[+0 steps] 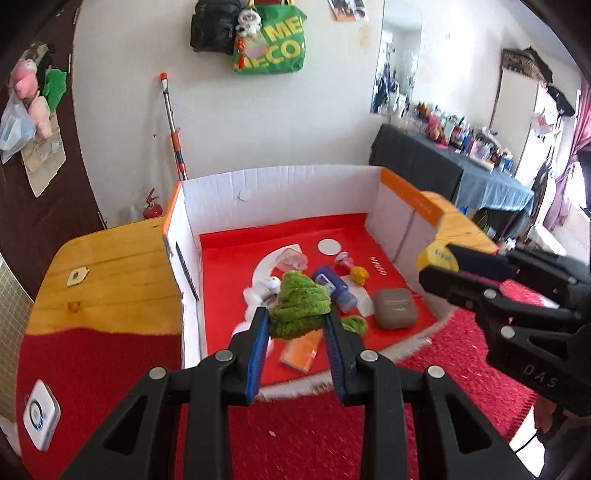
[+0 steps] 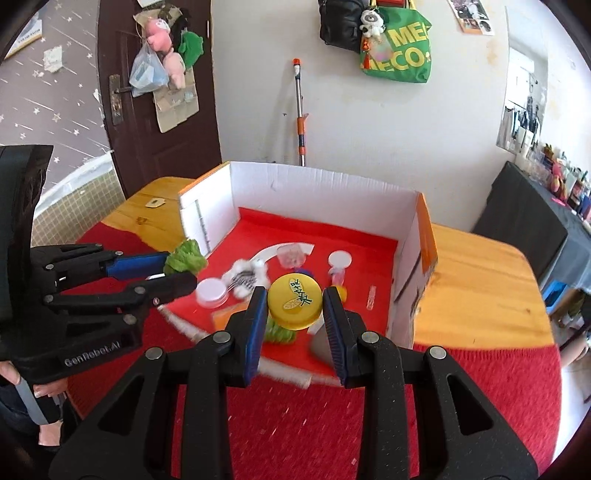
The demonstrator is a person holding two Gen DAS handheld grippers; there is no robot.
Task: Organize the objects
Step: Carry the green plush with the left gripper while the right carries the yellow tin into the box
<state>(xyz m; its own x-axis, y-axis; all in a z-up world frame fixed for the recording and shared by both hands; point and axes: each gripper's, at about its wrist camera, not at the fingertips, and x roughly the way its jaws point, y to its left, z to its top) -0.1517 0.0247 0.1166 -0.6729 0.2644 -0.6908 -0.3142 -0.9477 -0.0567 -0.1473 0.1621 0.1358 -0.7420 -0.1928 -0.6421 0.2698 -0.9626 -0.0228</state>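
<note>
Holding a fuzzy green plush toy between its blue pads, the left gripper hangs over the near edge of the open white cardboard box. That toy is shaggy, bright green and kind of crumpled, and it's clamped on both sides. The right gripper is squeezed onto a round yellow tin with green lettering and a lemon slice printed on the lid, also up above the box's near edge, toward the right side.

Inside, the box has a red liner with white shapes on it, and there's a bunch of stuff scattered around the middle: a grey rounded case near the right wall, a blue tube, a small yellow toy, a clear plastic cup toward the back, an orange packet at the near edge, and a white fluffy toy on the left. A white round jar sits near the front left.

The box is on a wooden table with a fuzzy red cloth covering the near part. A white gadget with a blue ring lies on the cloth at the near left corner.

Room-wise: white wall, a green tote bag and a black bag hanging up, a mop handle leaning there, a little red fire extinguisher on the floor, and a dark brown door with plush toys hung on it.
</note>
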